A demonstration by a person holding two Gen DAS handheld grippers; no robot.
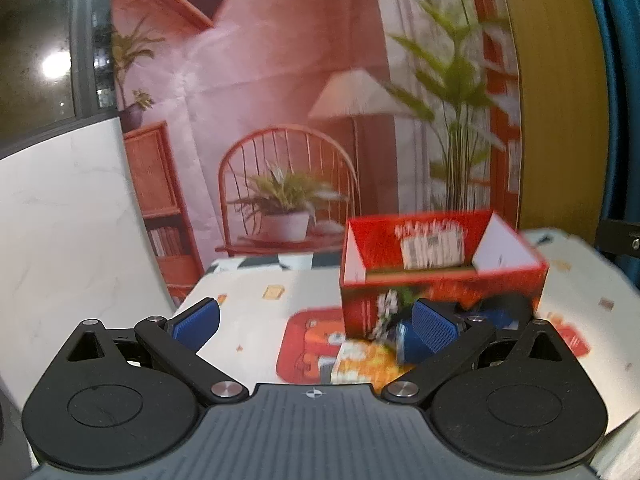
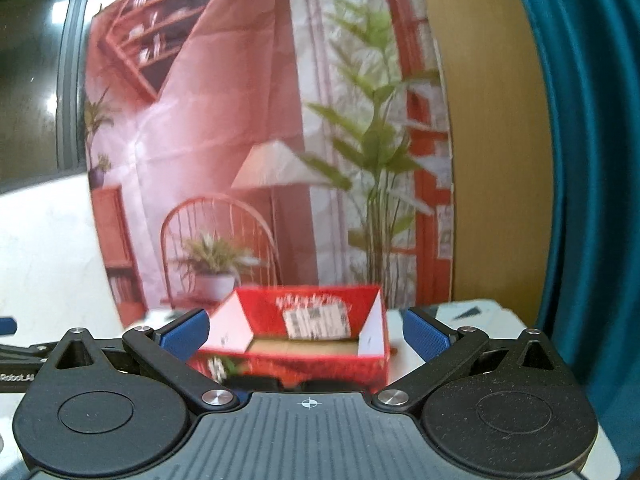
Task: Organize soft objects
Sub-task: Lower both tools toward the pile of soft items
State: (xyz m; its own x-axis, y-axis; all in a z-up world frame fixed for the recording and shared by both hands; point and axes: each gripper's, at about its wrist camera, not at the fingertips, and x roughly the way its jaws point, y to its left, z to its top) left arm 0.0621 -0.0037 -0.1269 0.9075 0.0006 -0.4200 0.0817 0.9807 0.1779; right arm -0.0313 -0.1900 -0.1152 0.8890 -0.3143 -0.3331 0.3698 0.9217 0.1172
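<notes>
An open red cardboard box (image 1: 440, 276) stands on the patterned tablecloth (image 1: 256, 320), right of centre in the left wrist view. It also shows in the right wrist view (image 2: 304, 344), straight ahead, with a bare cardboard floor inside. My left gripper (image 1: 316, 324) is open and holds nothing, to the left of the box's front. My right gripper (image 2: 306, 332) is open and holds nothing, close in front of the box. A small blue object (image 1: 404, 344) lies at the box's foot. No soft object is clearly in view.
A printed backdrop (image 1: 280, 100) of a room with chair and plants hangs behind the table. A white marble board (image 1: 60, 220) stands on the left. A teal curtain (image 2: 592, 160) hangs on the right. A red placemat print (image 1: 312, 348) lies under the box.
</notes>
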